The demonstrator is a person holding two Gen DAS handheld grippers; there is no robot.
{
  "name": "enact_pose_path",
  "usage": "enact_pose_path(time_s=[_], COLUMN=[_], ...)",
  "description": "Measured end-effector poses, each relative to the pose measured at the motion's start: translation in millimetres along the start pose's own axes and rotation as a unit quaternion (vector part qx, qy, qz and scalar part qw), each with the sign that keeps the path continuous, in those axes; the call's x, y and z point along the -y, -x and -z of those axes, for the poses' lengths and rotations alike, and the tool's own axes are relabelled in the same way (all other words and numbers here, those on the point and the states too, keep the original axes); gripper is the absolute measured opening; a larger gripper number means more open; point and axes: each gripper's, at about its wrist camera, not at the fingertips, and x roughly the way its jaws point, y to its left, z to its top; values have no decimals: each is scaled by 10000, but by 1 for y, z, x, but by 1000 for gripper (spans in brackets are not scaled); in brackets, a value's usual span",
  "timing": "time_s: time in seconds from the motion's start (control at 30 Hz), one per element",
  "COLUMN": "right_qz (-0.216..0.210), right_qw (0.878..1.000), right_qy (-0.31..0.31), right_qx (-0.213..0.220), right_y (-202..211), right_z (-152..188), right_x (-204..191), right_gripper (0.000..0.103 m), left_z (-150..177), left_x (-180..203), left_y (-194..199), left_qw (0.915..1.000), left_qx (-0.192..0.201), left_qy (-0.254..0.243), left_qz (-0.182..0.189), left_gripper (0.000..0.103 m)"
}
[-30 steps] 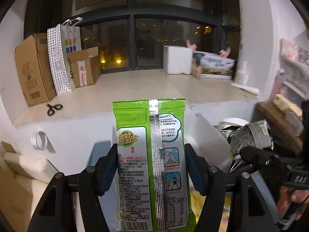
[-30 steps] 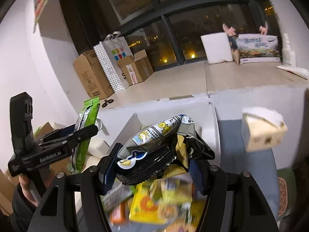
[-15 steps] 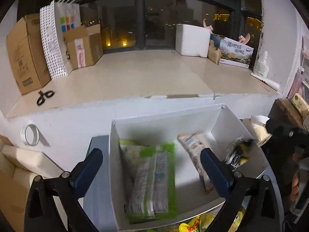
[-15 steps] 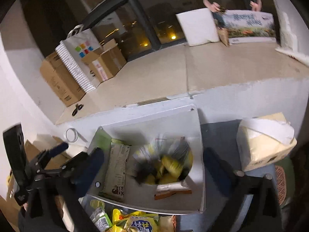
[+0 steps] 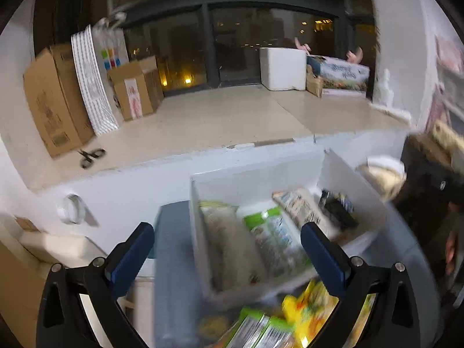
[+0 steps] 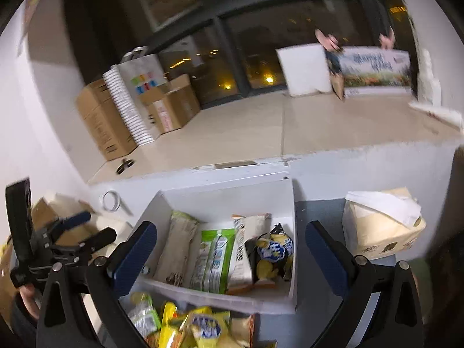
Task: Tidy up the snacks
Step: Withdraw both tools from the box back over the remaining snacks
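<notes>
White box (image 6: 220, 298) with 4 snack packs, both grippers spread empty.

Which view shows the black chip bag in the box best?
The right wrist view: the black chip bag lies sharp and unblocked at the right end of the white box, its blue and yellow print clear. In the left wrist view the bag is motion-blurred, a dark shape behind the neighbouring packet.
</notes>
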Motion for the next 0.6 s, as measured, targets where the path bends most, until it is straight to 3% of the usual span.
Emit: enact_pose_path(time_s=[0.1,0.27,0.4,0.6], right_qz=[-246,-609,-906,-816], right_qw=[9990,9973,9959,9963], right_qy=[363,402,-1,-233], right_qx=[11,93,12,-134], right_y=[24,58,74,82], right_z=[20,67,116,179], right_x=[-18,-38,-39,-45], right_gripper=[103,103,103,103], left_z=[24,78,131,198], left_x=[4,2,1,7], left_y=[37,87,111,133], left_qw=[9992,9964,9950,9905], left_qx=[152,190,106,-118], left_qy=[-185,59,357,823], left_qz=[311,829,925,1098], left_gripper=[103,103,103,103])
